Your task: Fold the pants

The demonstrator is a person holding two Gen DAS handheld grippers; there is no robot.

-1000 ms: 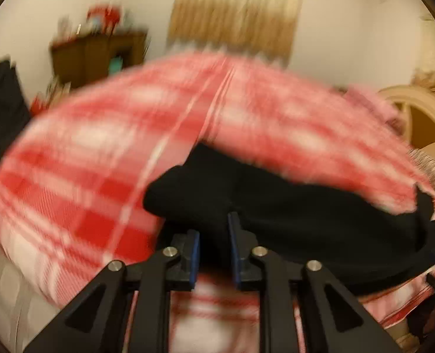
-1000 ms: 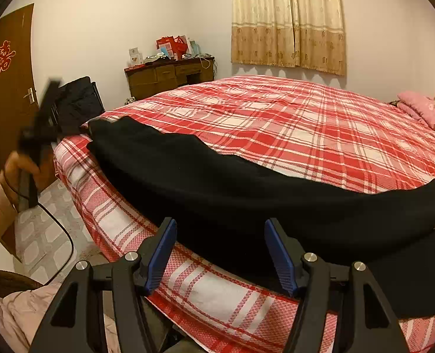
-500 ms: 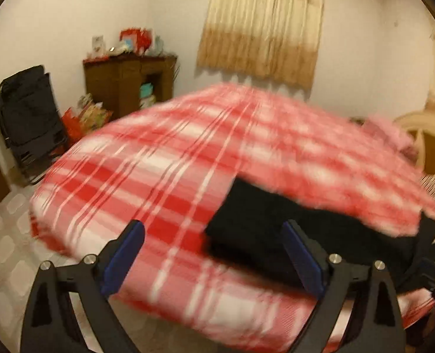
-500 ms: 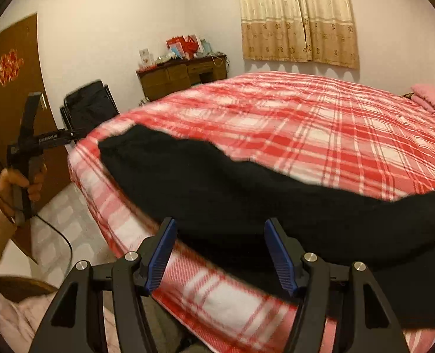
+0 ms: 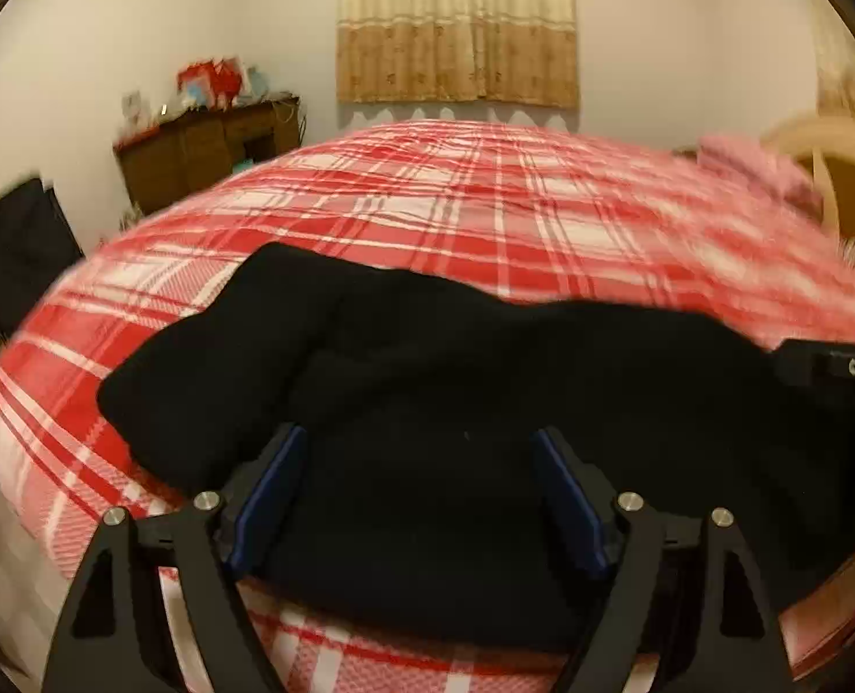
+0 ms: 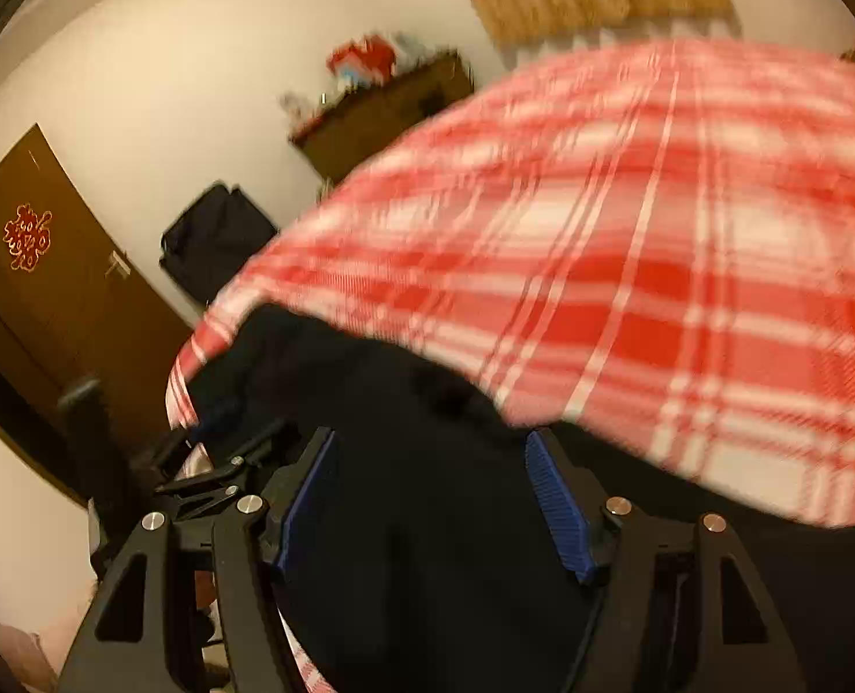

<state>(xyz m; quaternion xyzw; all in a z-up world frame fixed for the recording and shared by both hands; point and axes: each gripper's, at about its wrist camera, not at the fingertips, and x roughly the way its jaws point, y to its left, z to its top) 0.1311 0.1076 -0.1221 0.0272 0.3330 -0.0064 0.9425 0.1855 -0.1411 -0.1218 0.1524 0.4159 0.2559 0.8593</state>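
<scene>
Black pants (image 5: 485,381) lie along the near edge of a bed with a red and white plaid cover (image 5: 485,213); the left end looks doubled over. My left gripper (image 5: 422,444) hovers over the pants' middle, jaws wide apart and closing, dark cloth between the blue pads but not pinched. In the right wrist view the pants (image 6: 427,548) fill the lower middle. My right gripper (image 6: 430,444) stands over them, jaws apart and opening, gripping nothing. The left gripper (image 6: 214,462) shows close by at its left. The right gripper (image 5: 832,369) shows at the left view's right edge.
A brown cabinet (image 5: 208,156) with red items on top stands by the far wall, under a beige curtain (image 5: 456,23). A black folding chair (image 5: 17,248) sits left of the bed, near a brown door (image 6: 40,289). A pink pillow (image 5: 751,167) lies far right.
The left gripper let go of the pants' end, opened wide and moved right over the middle of the pants. The right gripper swung left along the pants and rolled, ending close to the left gripper.
</scene>
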